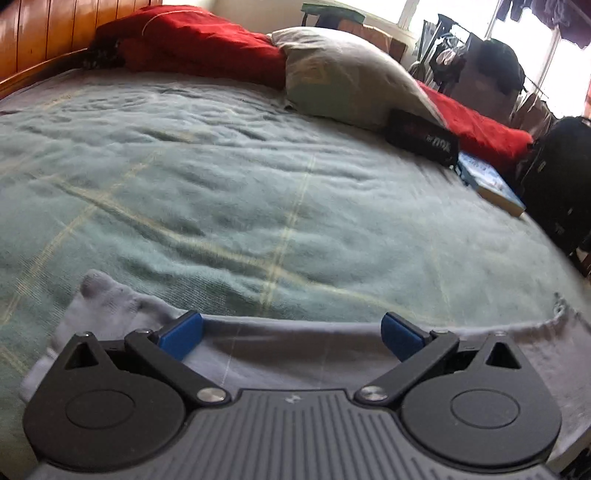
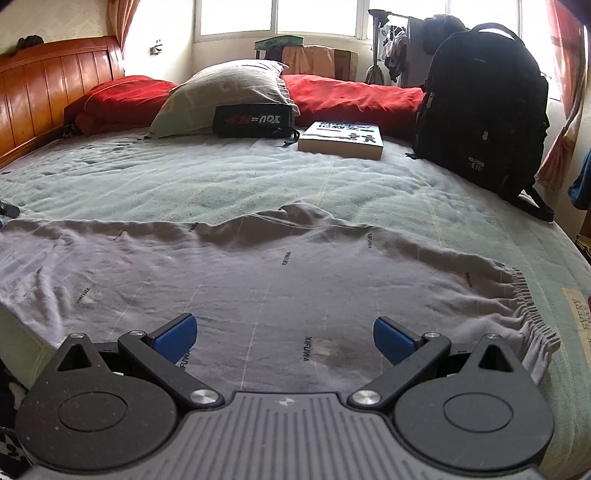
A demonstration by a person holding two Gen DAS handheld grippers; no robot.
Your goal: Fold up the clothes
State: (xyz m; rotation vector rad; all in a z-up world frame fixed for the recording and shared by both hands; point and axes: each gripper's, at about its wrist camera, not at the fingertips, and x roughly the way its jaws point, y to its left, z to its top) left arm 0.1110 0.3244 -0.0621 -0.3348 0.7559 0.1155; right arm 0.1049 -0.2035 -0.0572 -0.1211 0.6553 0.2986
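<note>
Both the left gripper [image 1: 291, 334] and right gripper [image 2: 284, 338] hover spread-fingered, low over the grey garment [image 2: 258, 266].

Daylight only, entering through the windows [image 2: 314, 16] at the top of the right wrist frame and the upper right of the left wrist frame; panes blown out to white, no detail. Backlit backpack [image 2: 484, 107] reads near-black, and the clothes rack [image 1: 476, 62] is silhouetted. Bed cover [image 1: 240, 177] is evenly lit, soft low-contrast shadows in its wrinkles. Left wrist view is smeared and soft overall, book [image 1: 491, 184] indistinct; right wrist view is sharper, print on the grey garment [image 2: 258, 280] legible. Strong fisheye bowing: bed edges curve, corners darken.
</note>
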